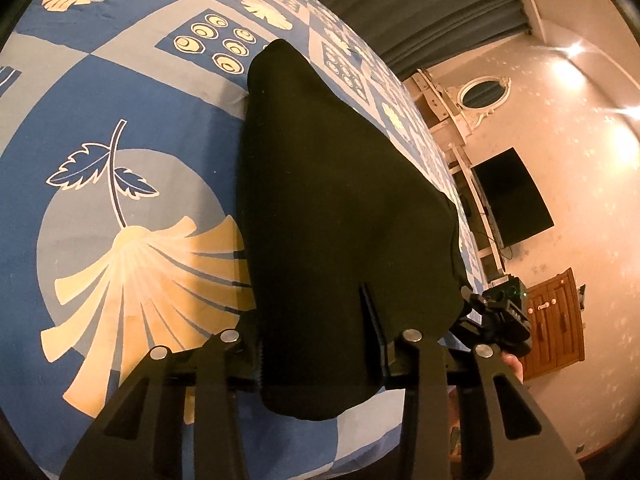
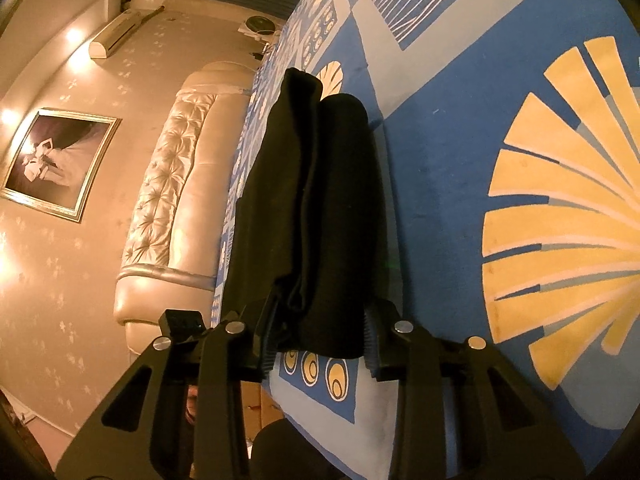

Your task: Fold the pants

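The black pants (image 1: 340, 200) lie on the bed's blue patterned cover, partly lifted. In the left wrist view my left gripper (image 1: 320, 344) has its fingers around the near end of the cloth, which drapes over and between them; the grip looks closed on it. The right gripper (image 1: 500, 316) shows at the pants' right edge. In the right wrist view the pants (image 2: 320, 208) run away as folded layers, and my right gripper (image 2: 318, 340) holds their near end between its fingers.
The blue, grey and cream bedcover (image 1: 132, 184) spreads to the left. A wall TV (image 1: 512, 196) and wooden cabinet (image 1: 556, 320) stand beyond the bed's edge. In the right wrist view a tufted cream headboard (image 2: 176, 184) and a framed picture (image 2: 56, 164) are on the left.
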The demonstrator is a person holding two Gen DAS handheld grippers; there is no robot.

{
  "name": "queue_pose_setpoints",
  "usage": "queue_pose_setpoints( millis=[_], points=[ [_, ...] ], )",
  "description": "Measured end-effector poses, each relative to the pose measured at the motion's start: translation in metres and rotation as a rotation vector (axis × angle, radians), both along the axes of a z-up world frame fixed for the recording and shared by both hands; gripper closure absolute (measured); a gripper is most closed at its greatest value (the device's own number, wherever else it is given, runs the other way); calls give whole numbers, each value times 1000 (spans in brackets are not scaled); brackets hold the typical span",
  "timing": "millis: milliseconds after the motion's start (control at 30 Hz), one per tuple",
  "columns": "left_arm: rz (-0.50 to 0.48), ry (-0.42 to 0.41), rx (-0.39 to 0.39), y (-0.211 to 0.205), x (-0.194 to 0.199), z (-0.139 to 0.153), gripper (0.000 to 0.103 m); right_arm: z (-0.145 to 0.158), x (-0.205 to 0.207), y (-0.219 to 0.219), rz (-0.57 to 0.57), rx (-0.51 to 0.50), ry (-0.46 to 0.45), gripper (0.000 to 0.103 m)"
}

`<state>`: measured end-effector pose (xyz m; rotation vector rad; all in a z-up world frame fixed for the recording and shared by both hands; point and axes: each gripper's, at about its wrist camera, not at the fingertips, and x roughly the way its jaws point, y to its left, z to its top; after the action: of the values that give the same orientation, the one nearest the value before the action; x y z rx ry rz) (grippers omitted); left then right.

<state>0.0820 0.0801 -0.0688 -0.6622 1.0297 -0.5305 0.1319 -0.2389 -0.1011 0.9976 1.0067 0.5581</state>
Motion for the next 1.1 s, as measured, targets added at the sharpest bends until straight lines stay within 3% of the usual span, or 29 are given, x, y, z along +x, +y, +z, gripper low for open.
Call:
queue_pose_setpoints(
  millis=[667, 867, 967, 1100],
  points=[
    [-13, -10, -7, -1, 0, -2, 63, -16, -4, -8, -22, 64, 12, 71],
    [2, -2, 30, 0, 0, -2, 40, -16, -8, -11, -35, 86, 16, 62],
    [-7, 2, 30, -1, -2, 0, 28, -12, -16, -14, -44, 104, 16, 51],
    [-23, -14, 84, -8, -7, 4, 21, -6, -29, -26, -38, 112, 25, 36]
  ],
)
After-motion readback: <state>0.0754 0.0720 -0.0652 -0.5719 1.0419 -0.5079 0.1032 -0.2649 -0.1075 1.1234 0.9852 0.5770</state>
